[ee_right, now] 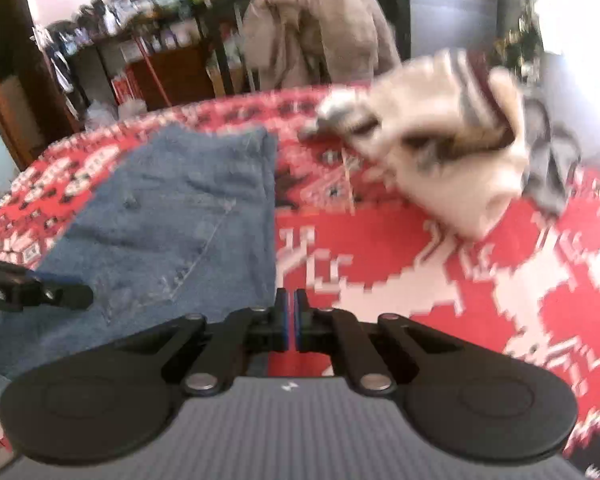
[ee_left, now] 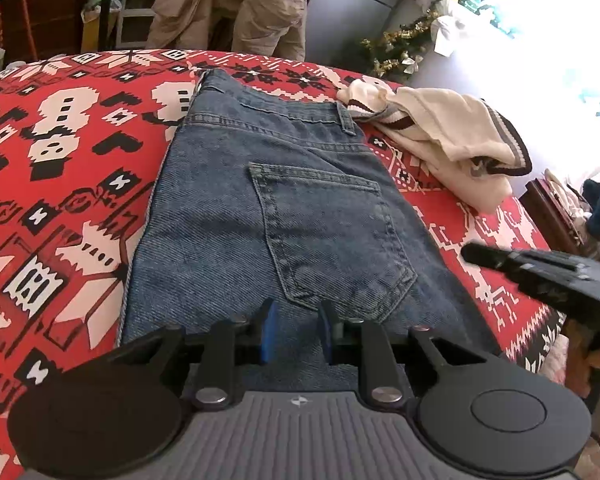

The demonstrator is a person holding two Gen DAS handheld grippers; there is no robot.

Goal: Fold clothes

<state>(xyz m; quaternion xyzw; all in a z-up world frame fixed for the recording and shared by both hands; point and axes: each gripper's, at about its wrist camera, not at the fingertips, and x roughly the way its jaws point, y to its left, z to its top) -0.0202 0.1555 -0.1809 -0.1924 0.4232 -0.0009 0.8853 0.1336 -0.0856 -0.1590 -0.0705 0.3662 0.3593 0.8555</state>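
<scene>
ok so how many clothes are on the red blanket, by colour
blue denim: 1, the folded jeans
cream with dark stripes: 1, the crumpled sweater
grey: 1, a garment beside the sweater, blurred, seen only from the right wrist
total: 3

Jeans point(ee_left: 284, 216) near end: hidden under the left tool point(ee_left: 298, 330).
Cream sweater point(ee_right: 440, 148): blurred, beside the jeans.
</scene>
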